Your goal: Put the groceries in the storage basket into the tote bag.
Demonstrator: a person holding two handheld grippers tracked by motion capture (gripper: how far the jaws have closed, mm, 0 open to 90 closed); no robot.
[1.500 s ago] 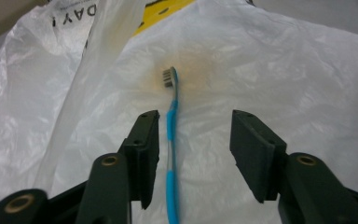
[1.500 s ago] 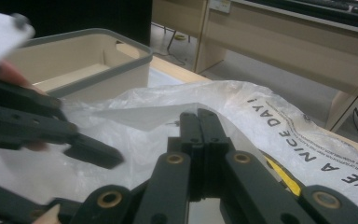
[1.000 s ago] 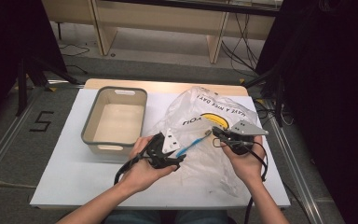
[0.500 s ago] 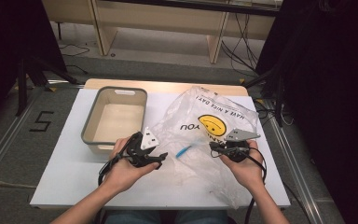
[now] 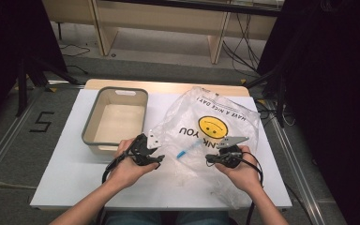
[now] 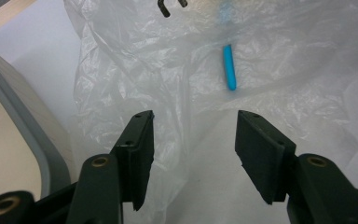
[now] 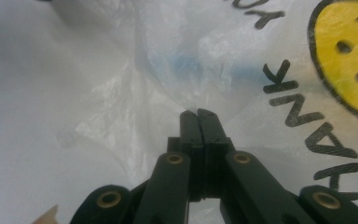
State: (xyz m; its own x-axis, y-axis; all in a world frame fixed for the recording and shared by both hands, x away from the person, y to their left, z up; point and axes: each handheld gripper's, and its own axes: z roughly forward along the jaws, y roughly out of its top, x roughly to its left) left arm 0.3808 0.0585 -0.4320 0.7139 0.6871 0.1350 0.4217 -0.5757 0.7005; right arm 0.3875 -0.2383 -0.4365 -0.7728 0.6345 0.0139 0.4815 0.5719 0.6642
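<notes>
Plastic bag, thin and see-through with a yellow smiley and black lettering, lies spread over the right half of the white bench, and I read it as the thing being worked here. Its near edge is hard to follow from the high view, since the clear film fades into the white bench top. Inside it I can see a small blue stick-like object; its far end blurs under folds of film in the left tool view, and in the right tool view it is only a pale blue smear behind the plastic. What it is, I cannot tell. My left tool hovers at the bag's left edge with its jaws spread wide and nothing between them. My right tool sits at the bag's near right part with its jaws pressed together; crumpled film lies right at the tips, but whether any is pinched between them I cannot tell. A grey-rimmed tub stands on the bench just left of the bag, close beside my left hand, and its rim cuts into the left tool view.
</notes>
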